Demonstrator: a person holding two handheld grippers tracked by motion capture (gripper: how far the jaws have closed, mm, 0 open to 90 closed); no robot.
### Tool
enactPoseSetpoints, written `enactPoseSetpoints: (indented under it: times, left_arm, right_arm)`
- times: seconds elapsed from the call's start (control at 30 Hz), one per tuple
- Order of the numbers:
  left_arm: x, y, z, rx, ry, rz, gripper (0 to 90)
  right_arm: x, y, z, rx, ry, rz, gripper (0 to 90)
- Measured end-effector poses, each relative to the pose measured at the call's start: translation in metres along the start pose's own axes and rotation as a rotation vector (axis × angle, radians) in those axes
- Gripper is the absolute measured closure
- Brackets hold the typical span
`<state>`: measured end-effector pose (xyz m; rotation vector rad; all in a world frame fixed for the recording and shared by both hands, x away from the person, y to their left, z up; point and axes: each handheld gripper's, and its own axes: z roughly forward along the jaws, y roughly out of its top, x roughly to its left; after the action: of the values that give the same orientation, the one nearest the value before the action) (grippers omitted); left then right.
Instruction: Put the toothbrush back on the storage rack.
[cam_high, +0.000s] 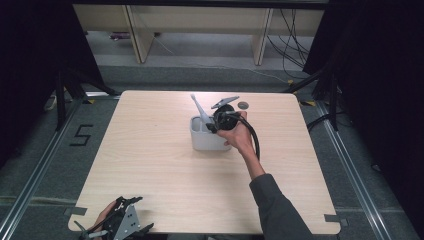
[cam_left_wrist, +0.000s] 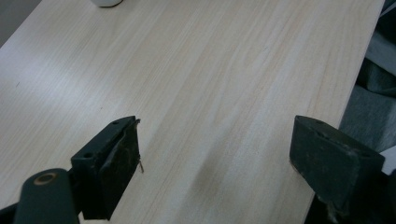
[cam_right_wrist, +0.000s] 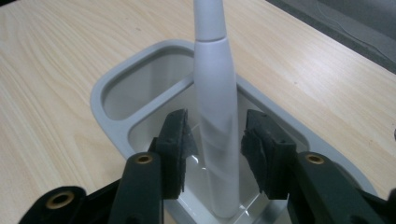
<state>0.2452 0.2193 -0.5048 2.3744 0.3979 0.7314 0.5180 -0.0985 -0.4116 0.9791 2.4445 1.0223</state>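
A white electric toothbrush (cam_right_wrist: 215, 84) stands tilted in the larger compartment of a grey two-compartment holder (cam_right_wrist: 100, 93). The holder (cam_high: 200, 142) sits near the middle of the wooden table, with the toothbrush (cam_high: 199, 107) leaning up and to the left out of it. My right gripper (cam_right_wrist: 217, 140) is over the holder with its jaws on either side of the brush handle, a thin gap on each side. My left gripper (cam_left_wrist: 215, 158) is open above bare table. In the high view it (cam_high: 142, 215) sits at the front left corner.
A small dark round disc (cam_high: 243, 105) lies on the table just behind the right gripper (cam_high: 214, 125). The table edge (cam_left_wrist: 355, 93) runs close to the left gripper's right jaw. Black curtains flank the table, and shelving legs and cables stand beyond its far edge.
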Motion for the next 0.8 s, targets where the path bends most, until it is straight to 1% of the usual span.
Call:
enactPoseSetpoints:
  times: [0.03, 0.07, 0.1, 0.13, 0.17, 0.2, 0.23, 0.3, 0.33, 0.37, 0.4, 0.43, 0.47, 0.5, 0.53, 0.57, 0.6, 0.63, 0.67, 0.7, 0.73, 0.77, 0.8]
  left_arm:
    - [0.000, 0.000, -0.001, 0.008, -0.006, 0.003, 15.6]
    - [0.000, 0.001, -0.001, 0.010, -0.007, 0.006, 15.6]
    - [0.001, 0.001, -0.001, 0.010, -0.006, 0.006, 15.6]
    - [0.001, 0.000, -0.001, 0.011, -0.005, 0.006, 15.6]
    - [0.001, 0.000, -0.001, 0.011, -0.005, 0.005, 15.6]
    - [0.001, 0.000, -0.001, 0.011, -0.005, 0.006, 15.6]
    - [0.001, 0.000, -0.001, 0.011, -0.005, 0.006, 15.6]
    - [0.001, 0.000, -0.001, 0.009, -0.005, 0.004, 15.6]
    - [0.001, 0.000, -0.001, 0.011, -0.006, 0.006, 15.6]
    - [0.001, 0.000, -0.001, 0.011, -0.006, 0.007, 15.5]
    - [0.001, 0.000, -0.001, 0.011, -0.005, 0.008, 15.6]
    - [0.000, 0.000, -0.001, 0.007, -0.004, 0.003, 15.6]
    - [0.000, 0.000, -0.001, 0.008, -0.004, 0.003, 15.6]
    - [0.000, 0.000, -0.001, 0.008, -0.005, 0.003, 15.6]
    - [0.000, 0.000, -0.001, 0.008, -0.004, 0.001, 15.6]
    - [0.000, 0.000, 0.000, 0.001, 0.002, -0.002, 15.6]
    - [0.000, 0.000, 0.000, 0.001, 0.002, -0.002, 15.6]
    - [0.000, 0.000, 0.000, 0.000, 0.001, 0.000, 15.6]
    - [0.001, 0.000, -0.001, 0.009, -0.004, 0.003, 15.6]
    - [0.000, 0.000, -0.001, 0.008, -0.004, 0.001, 15.6]
    - [0.000, 0.000, -0.001, 0.005, -0.001, -0.001, 15.6]
    - [0.000, 0.000, -0.001, 0.004, -0.001, -0.003, 15.6]
    - [0.000, 0.000, -0.001, 0.003, 0.003, -0.004, 15.6]
  right_arm:
    - [0.000, 0.000, -0.003, 0.002, -0.010, -0.002, 59.0]
    - [0.001, 0.000, -0.003, -0.009, -0.001, 0.015, 58.1]
    - [0.001, 0.000, -0.006, 0.009, 0.006, 0.028, 57.1]
    - [0.001, 0.000, -0.008, 0.007, -0.002, 0.033, 56.0]
    - [-0.001, -0.001, -0.007, -0.014, -0.004, 0.009, 54.9]
    - [-0.001, -0.001, -0.010, 0.000, -0.002, 0.027, 53.6]
    - [0.000, -0.001, -0.011, -0.004, 0.004, 0.034, 52.1]
    - [-0.002, -0.002, -0.013, -0.027, -0.004, 0.014, 48.5]
    - [-0.002, -0.002, -0.014, -0.029, -0.001, 0.015, 47.7]
    - [-0.001, -0.003, -0.017, -0.021, 0.000, 0.033, 46.7]
    - [-0.001, -0.003, -0.018, -0.033, 0.004, 0.024, 45.4]
    - [0.000, -0.004, -0.020, -0.028, 0.000, 0.047, 44.2]
    - [0.000, -0.004, -0.021, -0.028, 0.003, 0.041, 43.1]
    - [-0.001, -0.005, -0.023, -0.040, -0.004, 0.024, 42.3]
    - [0.001, -0.005, -0.024, -0.039, -0.005, 0.049, 41.5]
    - [0.000, -0.006, -0.026, -0.037, -0.001, 0.038, 40.7]
    - [0.001, -0.006, -0.027, -0.054, -0.008, 0.045, 40.0]
    - [0.003, -0.007, -0.028, -0.066, -0.005, 0.067, 39.1]
    - [0.002, -0.007, -0.030, -0.060, 0.001, 0.046, 38.3]
    - [0.003, -0.007, -0.032, -0.061, 0.012, 0.060, 37.4]
    - [0.003, -0.008, -0.033, -0.074, 0.003, 0.046, 36.6]
    - [0.004, -0.009, -0.033, -0.081, 0.005, 0.042, 36.2]
    - [0.004, -0.009, -0.035, -0.068, 0.006, 0.035, 35.5]
